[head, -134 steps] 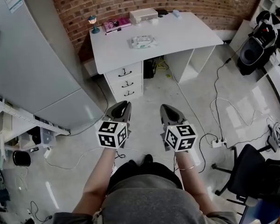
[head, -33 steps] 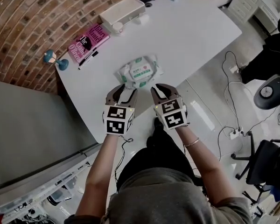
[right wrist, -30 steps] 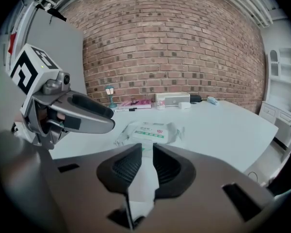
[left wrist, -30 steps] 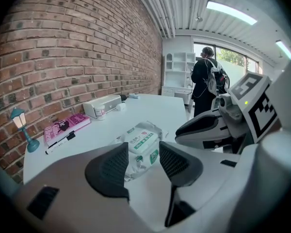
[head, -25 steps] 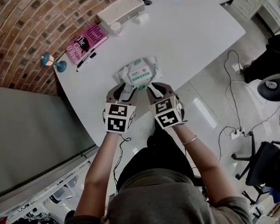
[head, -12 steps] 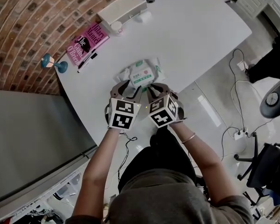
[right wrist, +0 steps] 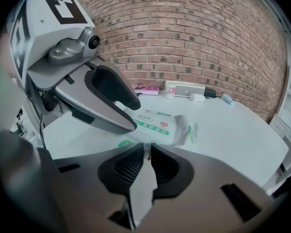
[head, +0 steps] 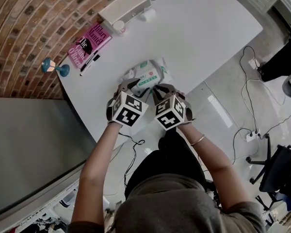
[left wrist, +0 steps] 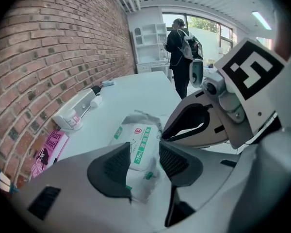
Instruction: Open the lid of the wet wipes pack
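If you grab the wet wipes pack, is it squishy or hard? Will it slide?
Probably squishy: the wet wipes pack has a crinkled wrapper with floppy ends, so it should dent rather than stay stiff. It lies flat, so rolling or tipping seems unlikely. The white table looks smooth, so a push may slide it.

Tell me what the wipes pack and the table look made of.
Pack: soft plastic film, slightly glossy, judging by its crinkles and crimped ends. Its printed lid lies flatter and may be stiffer. Table: smooth white board, probably laminate or paint, since the surface is even, faintly reflective and shows no grain.
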